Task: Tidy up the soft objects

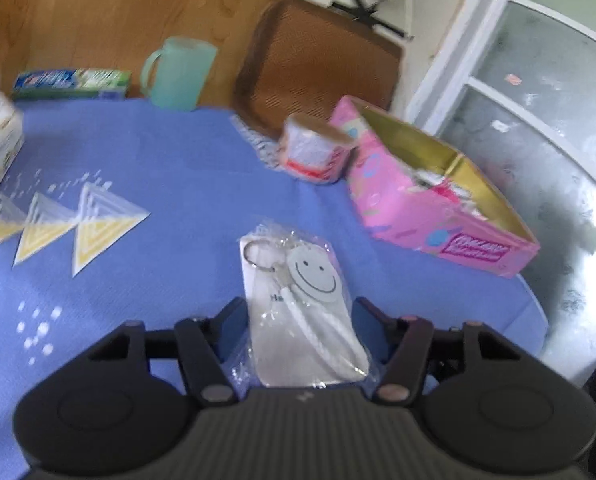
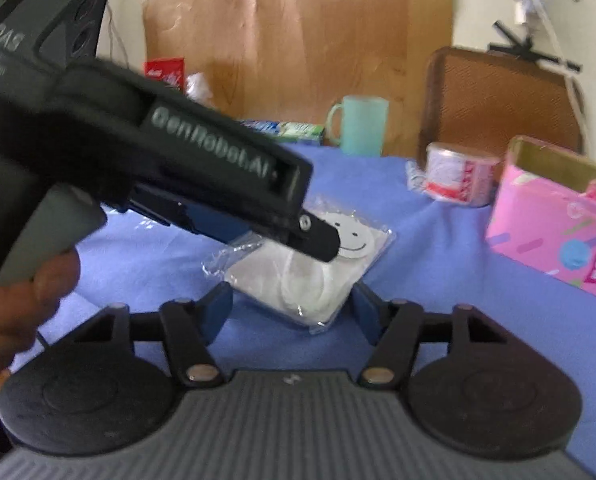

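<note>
Straddling the keychain packet [image 1: 298, 304] on the cloth, both grippers [image 1: 300, 314] [image 2: 294, 308] stand open, ready to lift it toward the pink box [image 1: 438, 216] at right.

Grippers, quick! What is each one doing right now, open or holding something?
Left gripper: jaws apart around the smiley keychain packet; a grip cannot be told.
Right gripper: jaws open, either side of the same packet, not pressing it.

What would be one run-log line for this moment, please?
left tool: open around smiley keychain packet | right tool: open, at packet's near edge | packet: flat on blue cloth | pink box: nearby, open
</note>
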{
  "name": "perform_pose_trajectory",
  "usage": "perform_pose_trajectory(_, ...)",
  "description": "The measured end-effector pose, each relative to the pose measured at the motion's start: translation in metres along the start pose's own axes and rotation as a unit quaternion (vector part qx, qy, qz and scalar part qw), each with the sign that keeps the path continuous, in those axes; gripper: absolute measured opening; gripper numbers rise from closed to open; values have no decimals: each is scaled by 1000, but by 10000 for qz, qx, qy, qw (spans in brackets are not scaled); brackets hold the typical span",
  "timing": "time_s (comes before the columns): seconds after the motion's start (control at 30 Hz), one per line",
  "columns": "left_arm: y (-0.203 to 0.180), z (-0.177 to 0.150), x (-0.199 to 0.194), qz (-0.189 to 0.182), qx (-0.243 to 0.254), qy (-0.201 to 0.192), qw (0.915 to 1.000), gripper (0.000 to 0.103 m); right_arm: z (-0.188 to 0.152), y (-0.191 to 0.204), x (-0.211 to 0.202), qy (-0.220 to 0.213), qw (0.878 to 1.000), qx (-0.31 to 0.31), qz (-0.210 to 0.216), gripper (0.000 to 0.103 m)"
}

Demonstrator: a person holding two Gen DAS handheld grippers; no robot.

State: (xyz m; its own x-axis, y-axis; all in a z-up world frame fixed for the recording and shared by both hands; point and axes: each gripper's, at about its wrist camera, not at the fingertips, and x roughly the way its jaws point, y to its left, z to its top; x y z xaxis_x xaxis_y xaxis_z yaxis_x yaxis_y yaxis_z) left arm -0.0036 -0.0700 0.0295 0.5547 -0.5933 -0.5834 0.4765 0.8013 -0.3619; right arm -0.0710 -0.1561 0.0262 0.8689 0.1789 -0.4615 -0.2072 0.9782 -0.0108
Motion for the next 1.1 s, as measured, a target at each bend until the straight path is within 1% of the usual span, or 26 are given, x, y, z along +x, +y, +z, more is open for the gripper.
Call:
perform_pose_trajectory(0.13,-34,22,0,-224,446,-284,9983,58,9,-16,-18,-533,9975,52,-453,67)
perform_pose_trajectory(0.23,-67,48,9,-461,773,-400,9951,58,21,-36,-28,-916,9917,19,-905,67)
perform_pose_trajectory(0.3,-92,65,20,-625,1041,-518,9912,58,28,-53,-33,-1059,9872,13,-1193,66)
perform_pose_trajectory(0.4,-125,84,42,-745,1365,-638,9858,58,37,-94,-38,-1176,9819,233,-1469,66)
perform_pose_trajectory(0.47,-144,98,62,-815,1481,-646,9835,64,43,-124,-28,-1158,9779,321,-1709,66)
perform_pose_trajectory(0.5,-152,105,72,-779,1532,-681,9828,69,47,-141,-20,-1104,9759,420,-1835,66)
perform_pose_trajectory(0.6,-162,119,96,-383,1573,-793,9836,69,57,-194,13,-657,9673,582,-2380,67)
perform_pose_trajectory(0.63,-162,121,100,-259,1517,-778,9850,69,57,-207,21,-488,9618,609,-2624,67)
perform_pose_trajectory(0.67,-158,121,100,-200,1411,-736,9871,69,57,-216,22,-400,9584,702,-2738,67)
perform_pose_trajectory(0.7,-153,119,99,-236,1273,-666,9893,69,54,-221,16,-468,9583,868,-2681,67)
perform_pose_trajectory(0.77,-144,111,93,-280,1245,-596,9900,71,44,-225,-6,-742,9578,1166,-2520,67)
perform_pose_trajectory(0.87,-142,100,89,14,1370,-538,9891,72,35,-217,-26,-952,9547,1391,-2454,67)
perform_pose_trajectory(0.97,-143,90,83,206,1450,-392,9884,75,23,-199,-49,-1145,9509,1635,-2363,67)
perform_pose_trajectory(1.07,-143,81,71,363,1571,-448,9859,84,19,-179,-63,-1234,9476,1783,-2347,67)
perform_pose_trajectory(1.1,-143,78,65,426,1610,-471,9849,90,17,-175,-69,-1263,9469,1849,-2309,67)
